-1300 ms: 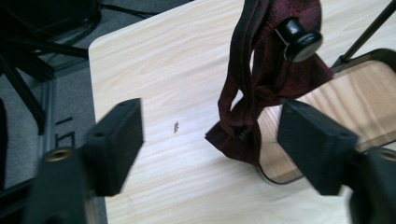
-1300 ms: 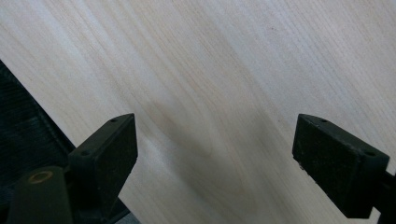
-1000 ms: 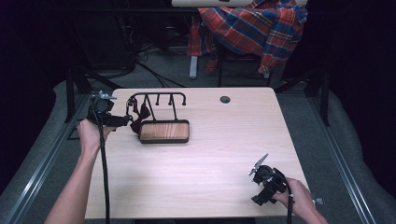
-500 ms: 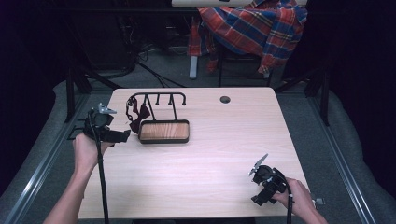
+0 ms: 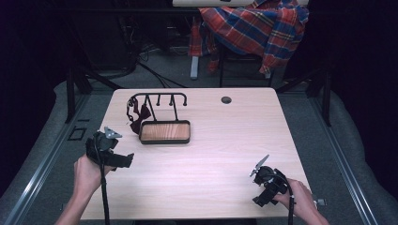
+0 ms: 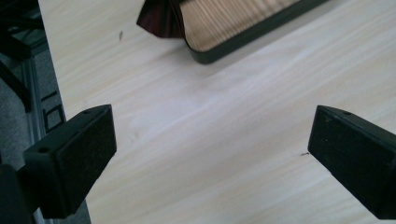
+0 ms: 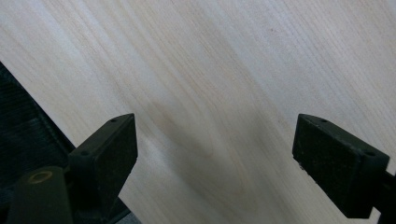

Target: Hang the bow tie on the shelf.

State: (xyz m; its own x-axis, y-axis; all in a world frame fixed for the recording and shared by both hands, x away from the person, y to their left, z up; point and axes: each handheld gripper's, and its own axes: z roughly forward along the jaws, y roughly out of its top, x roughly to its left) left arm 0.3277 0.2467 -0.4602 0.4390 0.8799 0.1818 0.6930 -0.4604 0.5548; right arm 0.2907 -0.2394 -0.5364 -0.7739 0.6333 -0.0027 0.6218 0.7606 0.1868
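A black wire rack with hooks (image 5: 157, 99) stands over a wooden tray (image 5: 165, 131) on the table's left half. A dark red strap (image 5: 137, 116) hangs from the rack's left end; its folded end (image 6: 161, 21) lies by the tray corner (image 6: 224, 23) in the left gripper view. My left gripper (image 5: 123, 160) hovers near the table's left edge, below and left of the tray, open with nothing between its jaws (image 6: 210, 154). My right gripper (image 5: 259, 199) sits low at the front right, open over bare wood (image 7: 215, 154).
The light wooden table (image 5: 225, 145) has a dark grommet hole (image 5: 226, 100) at the back. A plaid cloth (image 5: 253, 28) is draped over a chair behind the table. Black frame rails (image 5: 33, 173) run along the left and right sides.
My left gripper has drawn back from beside the rack toward the front left of the table. The right gripper has stayed in place.
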